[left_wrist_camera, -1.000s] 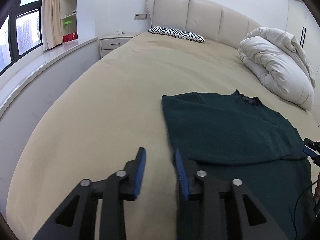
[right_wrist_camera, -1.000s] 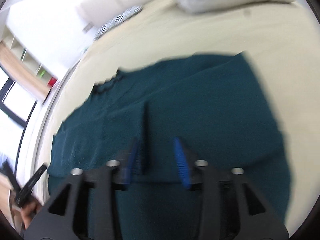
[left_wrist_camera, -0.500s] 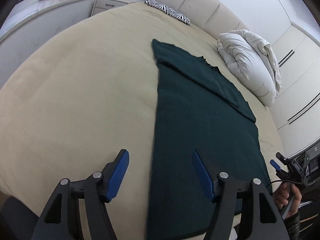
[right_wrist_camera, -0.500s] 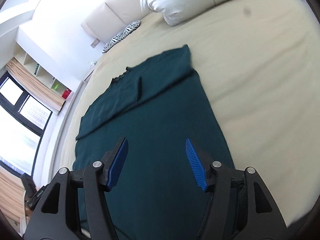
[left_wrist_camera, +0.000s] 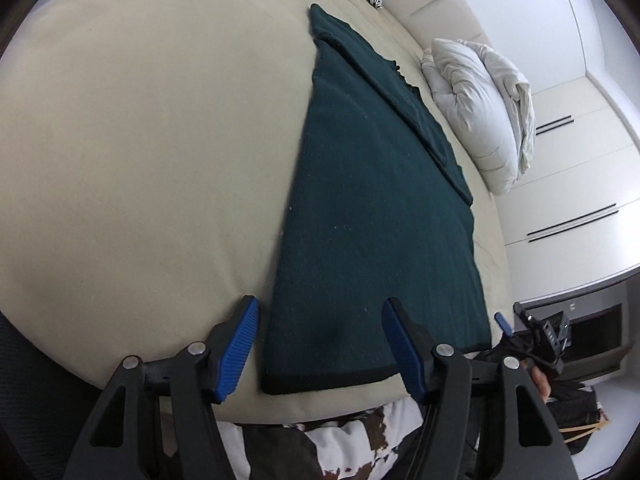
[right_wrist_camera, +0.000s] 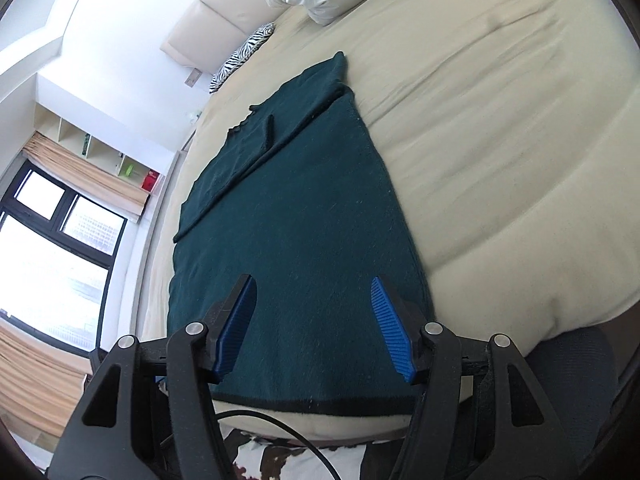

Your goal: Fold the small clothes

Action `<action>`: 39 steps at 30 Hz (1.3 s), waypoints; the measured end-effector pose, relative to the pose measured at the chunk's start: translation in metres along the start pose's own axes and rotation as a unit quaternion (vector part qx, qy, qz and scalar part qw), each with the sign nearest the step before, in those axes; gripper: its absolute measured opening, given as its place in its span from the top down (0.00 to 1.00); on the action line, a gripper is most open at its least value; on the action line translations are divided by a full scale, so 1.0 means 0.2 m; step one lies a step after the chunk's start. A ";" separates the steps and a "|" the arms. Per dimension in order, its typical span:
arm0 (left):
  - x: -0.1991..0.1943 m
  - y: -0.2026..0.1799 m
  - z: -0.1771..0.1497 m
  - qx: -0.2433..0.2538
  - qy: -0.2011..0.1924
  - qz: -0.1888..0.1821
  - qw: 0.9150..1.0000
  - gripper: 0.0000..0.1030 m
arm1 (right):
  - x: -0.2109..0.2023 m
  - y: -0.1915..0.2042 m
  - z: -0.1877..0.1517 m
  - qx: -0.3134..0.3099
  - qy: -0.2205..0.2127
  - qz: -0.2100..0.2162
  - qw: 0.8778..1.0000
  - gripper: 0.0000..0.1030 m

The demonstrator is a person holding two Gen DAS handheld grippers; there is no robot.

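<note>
A dark green knitted sweater (left_wrist_camera: pixel 372 216) lies flat on the beige bed, hem toward me, sleeves folded across its upper part. It also shows in the right wrist view (right_wrist_camera: pixel 296 224). My left gripper (left_wrist_camera: pixel 324 344) is open and empty, above the hem's left corner at the bed's near edge. My right gripper (right_wrist_camera: pixel 312 328) is open and empty, above the hem's right part. The right gripper also appears in the left wrist view (left_wrist_camera: pixel 532 340), held in a hand.
The beige bed (left_wrist_camera: pixel 140 152) has a white folded duvet (left_wrist_camera: pixel 484 104) at its far right and a zebra pillow (right_wrist_camera: pixel 240 56) by the headboard. White wardrobes (left_wrist_camera: pixel 576 184) stand right, a window (right_wrist_camera: pixel 52 248) and shelves left. A patterned cloth (left_wrist_camera: pixel 344 444) lies below the bed edge.
Both grippers have pulled back from the sweater's upper part to its hem at the near bed edge and opened wider. The sweater has not moved.
</note>
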State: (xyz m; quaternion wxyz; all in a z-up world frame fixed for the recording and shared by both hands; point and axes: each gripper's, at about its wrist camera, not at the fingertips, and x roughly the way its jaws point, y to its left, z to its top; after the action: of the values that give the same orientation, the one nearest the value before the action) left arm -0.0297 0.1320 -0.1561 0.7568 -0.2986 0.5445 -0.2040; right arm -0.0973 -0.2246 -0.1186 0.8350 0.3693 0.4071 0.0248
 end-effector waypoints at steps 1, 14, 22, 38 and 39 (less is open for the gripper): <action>-0.01 0.02 0.00 -0.010 -0.002 -0.012 1.000 0.37 | -0.01 0.00 -0.01 -0.001 0.003 0.001 1.000 0.44; -0.01 0.07 -0.01 -0.040 0.011 -0.045 0.998 0.60 | -0.14 -0.13 -0.03 0.028 0.016 0.006 0.999 0.44; -0.02 0.09 -0.03 -0.039 0.012 -0.021 0.999 0.92 | -0.19 -0.28 -0.06 0.077 0.024 -0.008 0.997 0.44; -0.03 0.07 -0.04 -0.021 0.011 -0.011 1.000 0.93 | -0.02 -0.27 -0.05 0.087 0.122 -0.025 0.988 0.43; -0.03 0.07 -0.04 -0.021 0.011 -0.011 1.000 0.93 | -0.01 -0.26 -0.05 0.085 0.125 -0.024 0.988 0.44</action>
State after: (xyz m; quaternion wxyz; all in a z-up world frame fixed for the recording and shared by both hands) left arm -0.0396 0.1443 -0.1640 0.7423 -0.3181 0.5534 -0.2039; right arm -0.1187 -0.2574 -0.1549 0.7438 0.4229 0.5173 0.0163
